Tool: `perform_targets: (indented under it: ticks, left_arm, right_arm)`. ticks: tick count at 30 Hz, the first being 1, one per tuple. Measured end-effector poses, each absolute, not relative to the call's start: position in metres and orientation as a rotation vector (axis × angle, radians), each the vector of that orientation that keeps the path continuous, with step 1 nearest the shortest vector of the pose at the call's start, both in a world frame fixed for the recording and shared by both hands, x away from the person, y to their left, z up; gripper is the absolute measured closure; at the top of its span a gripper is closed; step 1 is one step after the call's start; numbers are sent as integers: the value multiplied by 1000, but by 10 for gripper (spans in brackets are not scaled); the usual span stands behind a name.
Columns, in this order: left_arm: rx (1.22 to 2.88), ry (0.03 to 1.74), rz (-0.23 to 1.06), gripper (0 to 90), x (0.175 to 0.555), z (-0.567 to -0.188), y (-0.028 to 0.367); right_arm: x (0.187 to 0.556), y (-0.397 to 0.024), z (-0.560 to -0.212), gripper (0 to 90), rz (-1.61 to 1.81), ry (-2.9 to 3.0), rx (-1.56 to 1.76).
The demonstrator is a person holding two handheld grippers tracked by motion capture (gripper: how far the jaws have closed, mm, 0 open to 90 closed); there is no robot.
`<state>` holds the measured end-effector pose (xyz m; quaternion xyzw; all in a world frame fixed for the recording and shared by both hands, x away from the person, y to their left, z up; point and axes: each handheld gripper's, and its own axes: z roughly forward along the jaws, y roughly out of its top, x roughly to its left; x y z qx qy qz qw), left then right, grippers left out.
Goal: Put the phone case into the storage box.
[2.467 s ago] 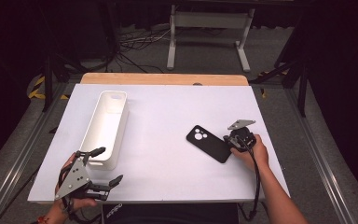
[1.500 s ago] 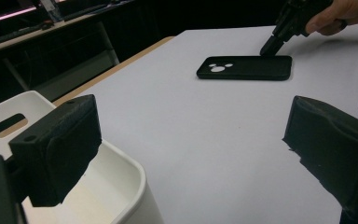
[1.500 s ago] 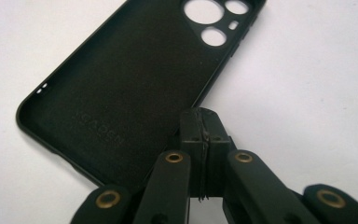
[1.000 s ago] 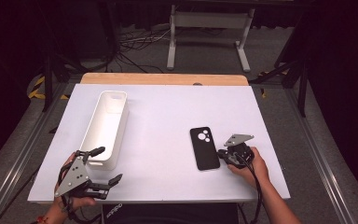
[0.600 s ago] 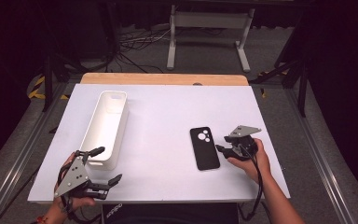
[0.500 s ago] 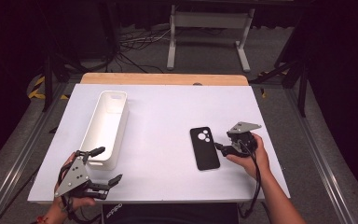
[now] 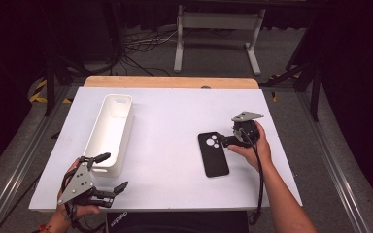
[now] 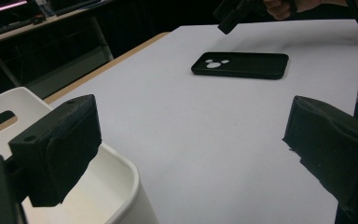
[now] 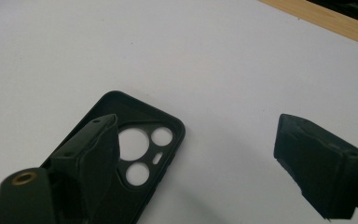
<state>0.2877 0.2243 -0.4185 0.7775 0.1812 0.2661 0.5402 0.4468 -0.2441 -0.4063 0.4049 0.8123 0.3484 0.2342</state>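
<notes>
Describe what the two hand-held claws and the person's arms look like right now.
Both claws are black with two blocky matte jaws. The left claw and the right claw each carry a grey three-cornered plate on top. A black cable trails along the right forearm. The forearms are bare, with no sleeves; something red shows at the left wrist.

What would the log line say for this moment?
left gripper: open, near white bin | right gripper: open, beside phone case | phone case: flat on table, not held
</notes>
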Motion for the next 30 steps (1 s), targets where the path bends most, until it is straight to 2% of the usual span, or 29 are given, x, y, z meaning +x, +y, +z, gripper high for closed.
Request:
perform_targets:
  ticks: [17,27,30]
  left_arm:
    - [1871,419,629,46,289,-420,223]
    - [1874,423,613,47,289,-421,222]
    - [1878,421,622,47,289,-420,223]
  right_arm:
    - [485,-232,-433,413,905,2301,1198]
    - [489,-231,-441,543,897,2311,1250]
    - [489,-229,-442,552,901,2322,1246]
